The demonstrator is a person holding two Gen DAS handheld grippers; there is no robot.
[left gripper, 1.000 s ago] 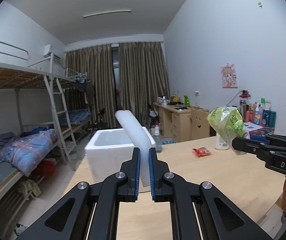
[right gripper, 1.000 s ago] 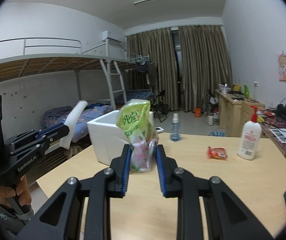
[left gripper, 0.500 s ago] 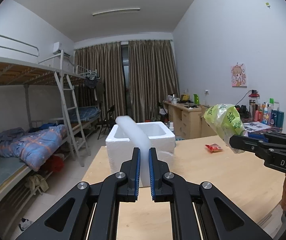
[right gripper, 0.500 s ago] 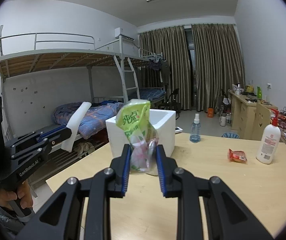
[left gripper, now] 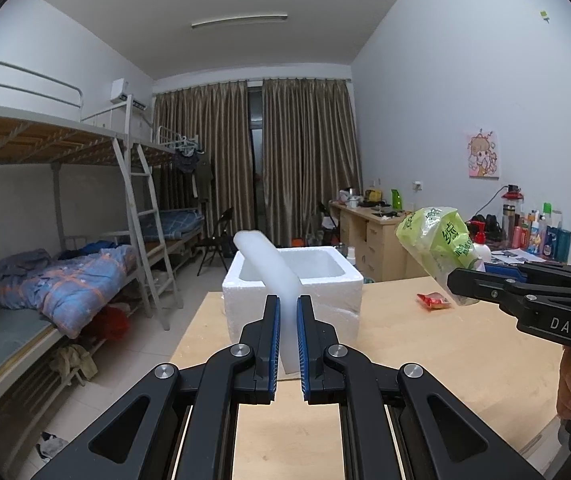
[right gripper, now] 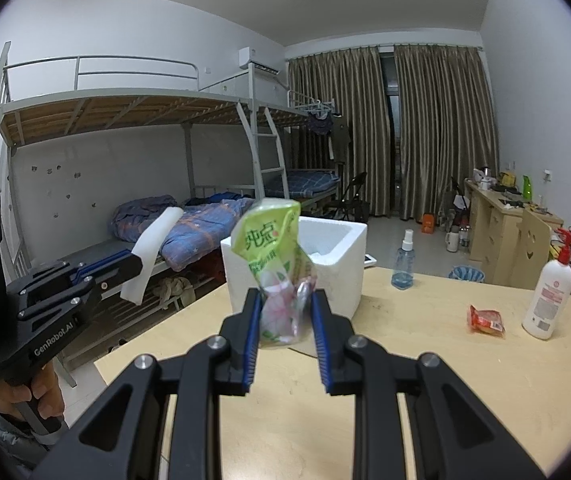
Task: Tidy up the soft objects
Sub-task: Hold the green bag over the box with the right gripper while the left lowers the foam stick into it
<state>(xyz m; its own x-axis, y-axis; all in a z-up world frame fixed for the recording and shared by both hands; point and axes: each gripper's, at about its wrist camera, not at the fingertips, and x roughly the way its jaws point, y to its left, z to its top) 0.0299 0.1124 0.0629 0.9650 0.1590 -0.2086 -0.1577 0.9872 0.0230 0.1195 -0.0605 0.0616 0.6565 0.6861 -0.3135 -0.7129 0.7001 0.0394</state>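
My left gripper (left gripper: 286, 312) is shut on a white foam sheet (left gripper: 269, 268) that curves up and left, held above the table's near edge in front of the open white foam box (left gripper: 325, 304). My right gripper (right gripper: 285, 304) is shut on a green tissue pack (right gripper: 275, 256), held upright above the table just before the foam box (right gripper: 337, 268). In the right wrist view the left gripper (right gripper: 131, 264) is at the left with the foam sheet (right gripper: 153, 248). In the left wrist view the right gripper (left gripper: 457, 276) holds the green pack (left gripper: 437, 244) at the right.
On the wooden table (right gripper: 425, 380) lie a red snack packet (right gripper: 485, 320), a white lotion pump bottle (right gripper: 547, 300) and a clear spray bottle (right gripper: 403, 260). Bunk beds (right gripper: 145, 160) stand left of the table. A desk with bottles (left gripper: 541, 236) stands at the right wall.
Both grippers have drawn back a little and turned left; the foam box now sits more centred in both views. Both grips are unchanged.
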